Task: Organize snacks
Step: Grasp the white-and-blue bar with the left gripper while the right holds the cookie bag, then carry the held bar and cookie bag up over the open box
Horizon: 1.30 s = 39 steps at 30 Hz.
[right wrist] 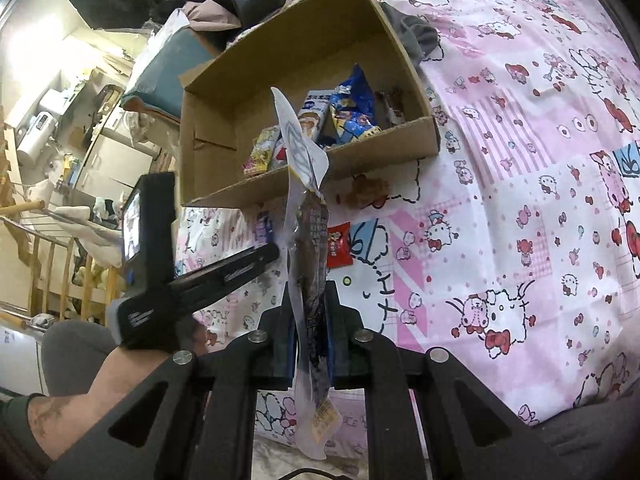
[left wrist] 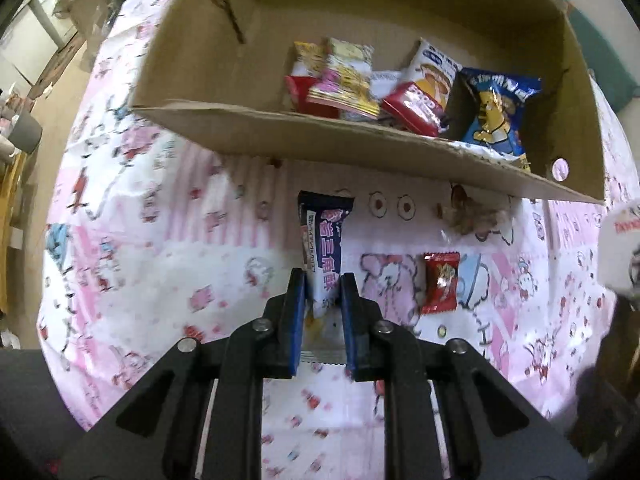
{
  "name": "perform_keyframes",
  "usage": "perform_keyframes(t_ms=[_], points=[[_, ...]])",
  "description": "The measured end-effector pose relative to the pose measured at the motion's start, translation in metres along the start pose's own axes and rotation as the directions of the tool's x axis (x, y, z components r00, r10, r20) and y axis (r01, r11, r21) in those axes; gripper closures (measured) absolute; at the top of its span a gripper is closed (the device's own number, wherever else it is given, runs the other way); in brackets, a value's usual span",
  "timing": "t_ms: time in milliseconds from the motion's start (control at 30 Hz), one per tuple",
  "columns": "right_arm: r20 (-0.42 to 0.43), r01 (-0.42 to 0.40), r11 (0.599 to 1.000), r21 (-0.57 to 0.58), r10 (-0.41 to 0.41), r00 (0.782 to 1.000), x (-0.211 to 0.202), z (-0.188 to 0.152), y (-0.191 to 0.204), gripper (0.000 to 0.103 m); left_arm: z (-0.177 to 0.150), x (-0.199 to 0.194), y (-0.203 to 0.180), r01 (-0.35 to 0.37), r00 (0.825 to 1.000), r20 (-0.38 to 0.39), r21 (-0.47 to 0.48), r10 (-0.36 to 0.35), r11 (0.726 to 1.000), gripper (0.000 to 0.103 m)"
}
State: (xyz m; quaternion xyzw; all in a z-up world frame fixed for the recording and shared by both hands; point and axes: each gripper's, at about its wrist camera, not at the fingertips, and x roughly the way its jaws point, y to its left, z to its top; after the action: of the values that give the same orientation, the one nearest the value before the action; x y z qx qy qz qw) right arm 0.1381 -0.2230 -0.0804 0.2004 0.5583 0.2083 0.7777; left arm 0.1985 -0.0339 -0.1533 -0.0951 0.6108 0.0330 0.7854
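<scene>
An open cardboard box lies on the pink cartoon sheet and holds several snack packs, among them a blue bag. In front of it, my left gripper is shut on a blue-and-white snack packet that stands up from the sheet. A small red packet lies loose to its right. In the right wrist view, my right gripper is shut on a white-and-dark snack packet, seen edge-on and held above the sheet in front of the box. The left gripper and the red packet show below it.
The pink printed sheet stretches wide to the right. A brown crumbly patch sits just before the box's front wall. A person's hand holds the left gripper. Furniture and clutter stand beyond the sheet's left edge.
</scene>
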Motion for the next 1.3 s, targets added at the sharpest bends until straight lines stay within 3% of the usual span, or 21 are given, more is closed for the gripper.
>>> perform_keyframes(t_ms=[233, 433, 733, 900, 1300], points=[[0.009, -0.042, 0.999, -0.022, 0.042, 0.999, -0.005, 0.000, 0.010, 0.091, -0.003, -0.041, 0.022, -0.007, 0.999, 0.052, 0.019, 0.006, 1.000, 0.089], [0.101, -0.120, 0.990, -0.072, 0.127, 0.987, -0.025, 0.004, 0.025, 0.091, 0.001, -0.084, 0.044, -0.011, 0.992, 0.123, 0.045, 0.006, 0.999, 0.089], [0.272, -0.179, 0.982, -0.055, 0.188, 0.944, -0.060, 0.025, 0.015, 0.091, 0.046, -0.137, 0.064, -0.005, 0.951, 0.310, 0.042, -0.008, 0.999, 0.089], [0.328, -0.188, 0.982, -0.024, 0.185, 0.926, -0.066, 0.046, 0.007, 0.091, 0.070, -0.150, 0.061, 0.000, 0.932, 0.363, 0.059, -0.021, 0.998, 0.089], [0.341, -0.159, 0.987, 0.011, 0.146, 0.929, -0.052, 0.094, -0.011, 0.091, 0.093, -0.138, 0.029, 0.013, 0.912, 0.403, 0.158, -0.077, 0.987, 0.089]])
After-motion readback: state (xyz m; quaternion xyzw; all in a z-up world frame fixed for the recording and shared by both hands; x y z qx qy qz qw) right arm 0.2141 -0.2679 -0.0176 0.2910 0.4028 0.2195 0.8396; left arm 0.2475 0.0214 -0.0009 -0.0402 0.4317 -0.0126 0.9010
